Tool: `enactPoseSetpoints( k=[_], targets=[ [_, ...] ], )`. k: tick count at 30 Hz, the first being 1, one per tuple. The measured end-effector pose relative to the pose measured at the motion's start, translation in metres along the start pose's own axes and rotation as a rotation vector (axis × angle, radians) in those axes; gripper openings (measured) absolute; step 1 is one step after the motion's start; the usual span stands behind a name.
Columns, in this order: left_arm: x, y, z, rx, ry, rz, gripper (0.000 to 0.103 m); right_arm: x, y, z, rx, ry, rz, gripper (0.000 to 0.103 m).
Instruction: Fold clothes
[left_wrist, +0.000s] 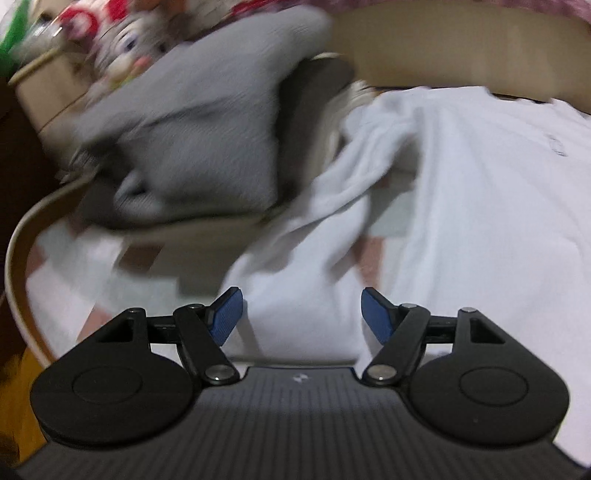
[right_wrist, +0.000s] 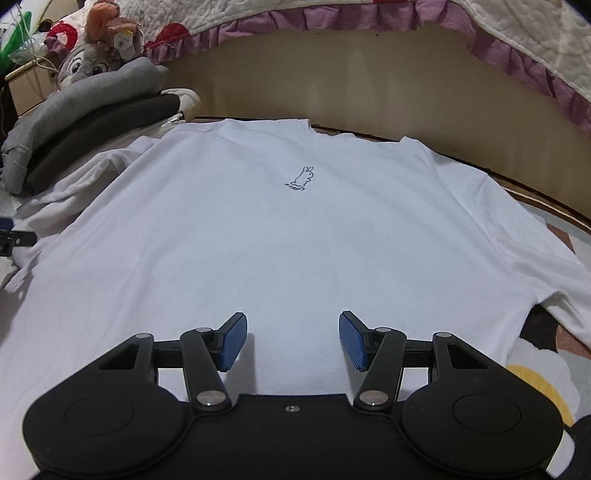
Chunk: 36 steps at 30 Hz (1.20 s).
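Note:
A white T-shirt (right_wrist: 295, 229) with a small rabbit print (right_wrist: 301, 179) lies spread flat, collar at the far side. My right gripper (right_wrist: 293, 341) is open and empty just above the shirt's near hem. In the blurred left wrist view, my left gripper (left_wrist: 301, 314) is open and empty over the shirt's rumpled left sleeve (left_wrist: 332, 206). The shirt's body (left_wrist: 480, 221) fills the right of that view. The left gripper's edge also shows in the right wrist view (right_wrist: 11, 236) at the far left.
A pile of folded grey and dark clothes (right_wrist: 92, 122) sits at the far left, also in the left wrist view (left_wrist: 192, 129). A plush toy (right_wrist: 92, 59) lies behind it. A beige headboard (right_wrist: 369, 85) and a quilt with purple frill (right_wrist: 517, 44) stand behind. A patterned mat (right_wrist: 546, 362) shows at right.

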<state>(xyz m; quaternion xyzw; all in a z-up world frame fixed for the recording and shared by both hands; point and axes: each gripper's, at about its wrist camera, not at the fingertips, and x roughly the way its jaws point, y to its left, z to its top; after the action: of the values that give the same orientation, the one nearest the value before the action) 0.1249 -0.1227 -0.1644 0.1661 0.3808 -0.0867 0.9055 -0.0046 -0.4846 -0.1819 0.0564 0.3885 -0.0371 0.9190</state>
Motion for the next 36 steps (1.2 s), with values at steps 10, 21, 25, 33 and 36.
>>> enactPoseSetpoints(
  k=[10,21,25,33,36],
  targets=[
    [0.035,0.033,-0.010,-0.104,0.053,-0.080,0.083,0.002,0.009,-0.003,-0.042,0.007,0.022,0.061],
    [-0.024,0.035,0.002,0.012,-0.102,-0.066,0.011,0.000,0.016,-0.002,-0.023,0.023,0.029,0.061],
    [-0.066,0.013,0.012,0.073,-0.243,-0.109,0.011,0.001,0.017,-0.003,0.066,0.030,0.100,0.061],
    [-0.123,-0.042,0.029,0.216,-0.445,-0.327,0.011,0.002,0.017,-0.005,0.356,0.048,0.337,0.062],
    [-0.108,-0.078,0.010,0.311,-0.349,-0.414,0.011,0.002,0.017,-0.006,0.464,0.054,0.426,0.062]
  ],
)
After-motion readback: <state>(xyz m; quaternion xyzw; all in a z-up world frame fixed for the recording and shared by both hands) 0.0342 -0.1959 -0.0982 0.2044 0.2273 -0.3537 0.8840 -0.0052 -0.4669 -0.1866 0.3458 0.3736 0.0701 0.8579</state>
